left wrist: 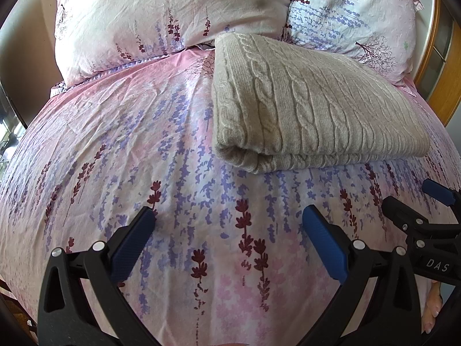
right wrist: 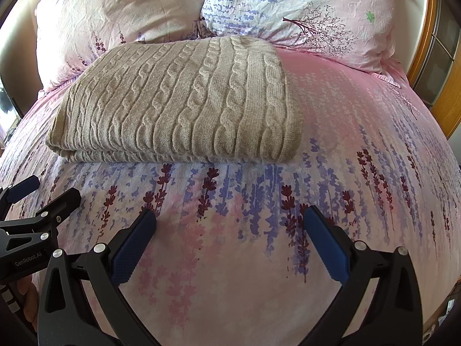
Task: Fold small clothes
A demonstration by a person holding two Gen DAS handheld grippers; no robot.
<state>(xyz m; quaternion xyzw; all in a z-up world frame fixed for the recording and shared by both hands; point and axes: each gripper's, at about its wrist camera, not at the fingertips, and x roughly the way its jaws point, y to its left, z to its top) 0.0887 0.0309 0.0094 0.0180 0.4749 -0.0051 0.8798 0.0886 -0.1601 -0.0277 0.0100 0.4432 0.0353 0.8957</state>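
both grippers' jaws apart, left gripper (left wrist: 227, 225) "das", right gripper (right wrist: 230, 225), folded sweater (right wrist: 178, 103)

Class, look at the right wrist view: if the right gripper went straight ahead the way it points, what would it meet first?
The right gripper, jaws open, would probably meet the folded beige cable-knit sweater on the pink floral bedspread; if angled low, the bedspread first.

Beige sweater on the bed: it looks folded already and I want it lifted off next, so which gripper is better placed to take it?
Neither clearly. The beige sweater lies ahead between the left gripper and right gripper; both are open and empty over the bedspread.
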